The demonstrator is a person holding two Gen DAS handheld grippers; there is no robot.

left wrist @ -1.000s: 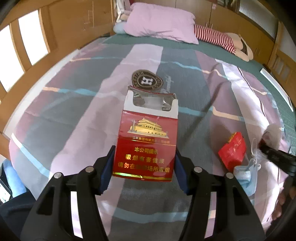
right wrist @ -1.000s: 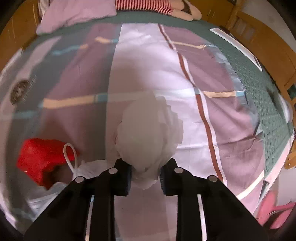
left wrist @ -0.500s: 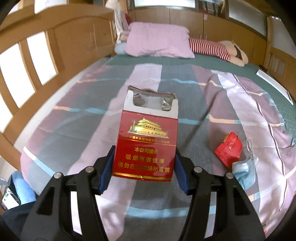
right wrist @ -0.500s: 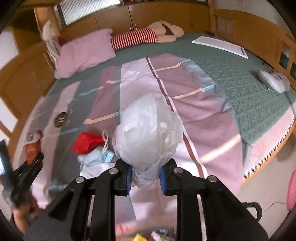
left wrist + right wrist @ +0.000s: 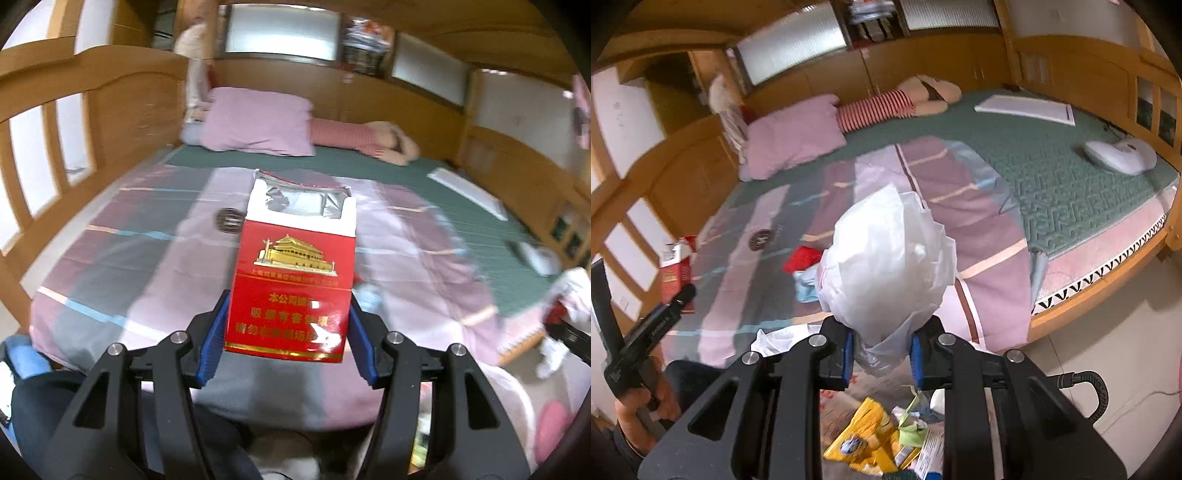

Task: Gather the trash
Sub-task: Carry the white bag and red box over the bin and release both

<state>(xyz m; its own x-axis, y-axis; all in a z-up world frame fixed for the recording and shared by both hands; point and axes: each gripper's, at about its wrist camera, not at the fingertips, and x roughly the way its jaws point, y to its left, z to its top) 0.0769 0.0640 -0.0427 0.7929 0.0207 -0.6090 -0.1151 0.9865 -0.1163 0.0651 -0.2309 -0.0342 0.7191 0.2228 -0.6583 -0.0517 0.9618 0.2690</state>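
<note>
Trash: left jaws clamp a cigarette pack, right jaws a plastic bag, above the striped bed (wood-panelled room).

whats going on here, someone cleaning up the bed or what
Yes, a person with a gripper in each hand is collecting trash off the bed. The left gripper is shut on a red cigarette pack, the right gripper on a crumpled white plastic bag. A red wrapper and a face mask lie on the bedspread.

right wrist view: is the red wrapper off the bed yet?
No: the red wrapper lies on the striped bedspread beside a blue face mask, just left of the white plastic bag held in the right gripper.
</note>
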